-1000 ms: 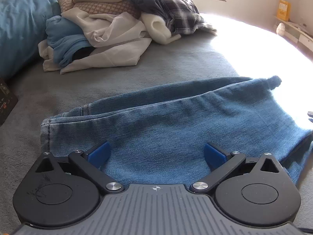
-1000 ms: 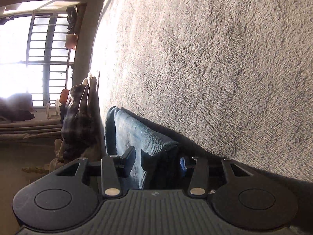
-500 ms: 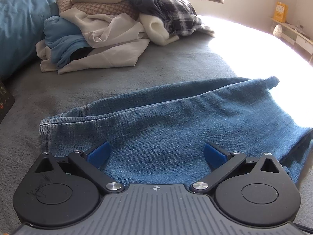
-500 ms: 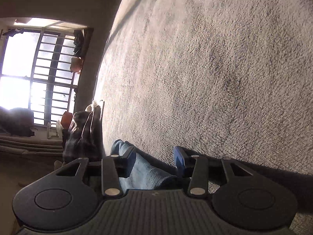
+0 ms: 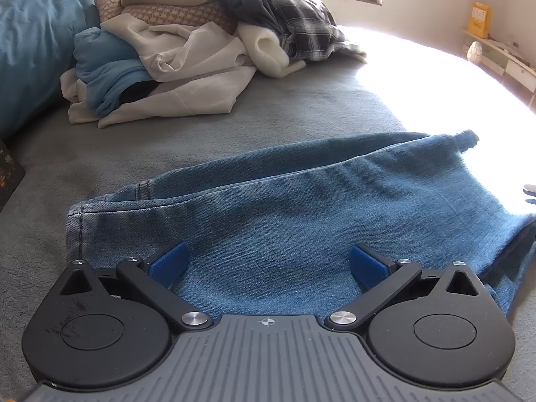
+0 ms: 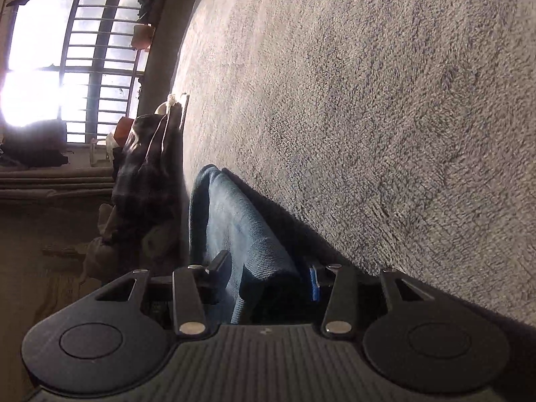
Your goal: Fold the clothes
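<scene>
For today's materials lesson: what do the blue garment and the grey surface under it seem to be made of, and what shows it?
Jeans: apparently denim, a faded matte blue, going by the diagonal weave and stitched hem. Grey bed cover: seemingly a soft fleece or plush, matte, with a short fuzzy nap; the fibre itself cannot be told.

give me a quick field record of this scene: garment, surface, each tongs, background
garment: blue denim jeans, folded lengthwise, lying flat
surface: grey fleece bed cover
left tongs: wide open, over the jeans' near edge, gripping nothing
right tongs: turned sideways, a denim fold between its pads; grip cannot be told
background: heap of unfolded clothes with a dark plaid shirt
</scene>
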A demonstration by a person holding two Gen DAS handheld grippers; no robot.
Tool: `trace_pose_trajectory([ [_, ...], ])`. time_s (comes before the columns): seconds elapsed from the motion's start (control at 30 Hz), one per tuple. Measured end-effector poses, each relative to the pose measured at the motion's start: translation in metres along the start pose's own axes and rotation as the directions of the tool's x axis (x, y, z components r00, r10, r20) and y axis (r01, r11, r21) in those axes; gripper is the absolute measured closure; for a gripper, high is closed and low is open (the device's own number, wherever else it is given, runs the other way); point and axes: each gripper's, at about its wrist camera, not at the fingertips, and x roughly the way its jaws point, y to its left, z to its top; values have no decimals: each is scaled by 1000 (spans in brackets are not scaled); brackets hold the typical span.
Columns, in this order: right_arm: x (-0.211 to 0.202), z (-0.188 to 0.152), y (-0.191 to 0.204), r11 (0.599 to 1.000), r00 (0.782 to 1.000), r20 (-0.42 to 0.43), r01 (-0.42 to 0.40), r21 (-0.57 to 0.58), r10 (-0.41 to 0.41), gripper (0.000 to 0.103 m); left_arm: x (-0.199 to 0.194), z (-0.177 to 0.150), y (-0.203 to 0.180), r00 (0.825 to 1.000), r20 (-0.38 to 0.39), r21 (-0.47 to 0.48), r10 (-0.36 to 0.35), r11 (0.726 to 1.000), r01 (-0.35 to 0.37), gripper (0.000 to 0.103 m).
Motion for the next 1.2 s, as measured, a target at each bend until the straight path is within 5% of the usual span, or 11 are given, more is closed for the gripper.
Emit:
trace_pose_trajectory([
  [0.13,-1,-7,-13,995,999,6,-50,89,49,57,0,0,0,1000,2,1,-1,1000,1,0],
  [0.37,18,3,-5,990,990,74,-122,69,117,56,0,0,0,1000,2,4,-9,1000,9,0],
  [0.6,23,-11,5,998,996,55,-63,-27,65,58,-1,-2,0,1000,18,14,-13,1000,13,0],
  [0.7,29,-8,12,994,996,81,-34,-100,43,81,-4,-2,1,1000,24,16,-11,1000,11,0],
  [0.93,24,-9,2,995,995,70,-59,-82,65,84,-23,8,-5,992,115,92,-44,995,33,1],
  [1.07,24,-7,-3,995,995,57,-75,-65,79,84,-14,21,-32,982,121,270,-142,957,105,1],
  [1.2,23,-6,-6,995,995,47,-82,-61,84,84,3,33,-50,962,69,422,-263,882,211,3],
])
